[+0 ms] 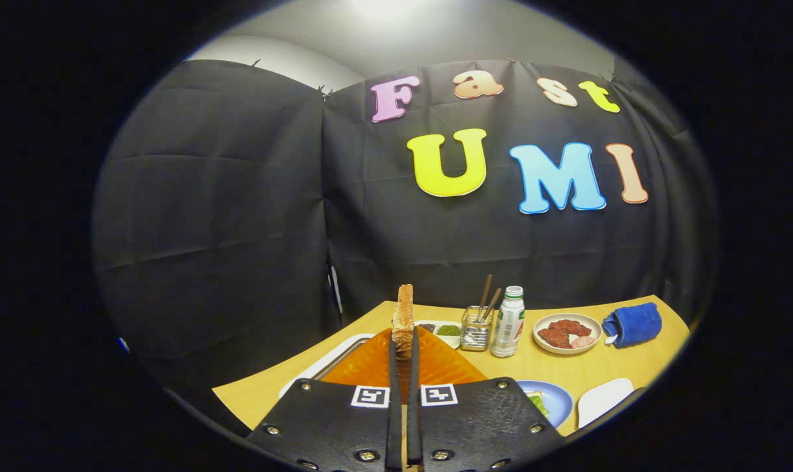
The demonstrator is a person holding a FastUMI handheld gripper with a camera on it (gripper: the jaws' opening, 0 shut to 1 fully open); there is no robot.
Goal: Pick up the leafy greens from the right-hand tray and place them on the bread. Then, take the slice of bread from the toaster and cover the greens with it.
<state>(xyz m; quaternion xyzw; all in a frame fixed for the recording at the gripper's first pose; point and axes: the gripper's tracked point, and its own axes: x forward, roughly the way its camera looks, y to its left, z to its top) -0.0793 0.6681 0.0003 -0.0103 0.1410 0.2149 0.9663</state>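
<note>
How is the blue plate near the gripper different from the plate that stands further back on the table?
The blue plate is blue and lies close beside the gripper, partly hidden by it; the cream plate is pale and lies beyond the fingers, between a bottle and a blue cloth. The blue plate carries something green; the cream plate carries reddish-brown pieces. Both are round and rest flat on the table. The gripper is shut on the bread slice.

The gripper (404, 347) pinches an upright bread slice (405, 314) above the orange toaster (435, 367), blue plate (557, 396) near right.
</note>
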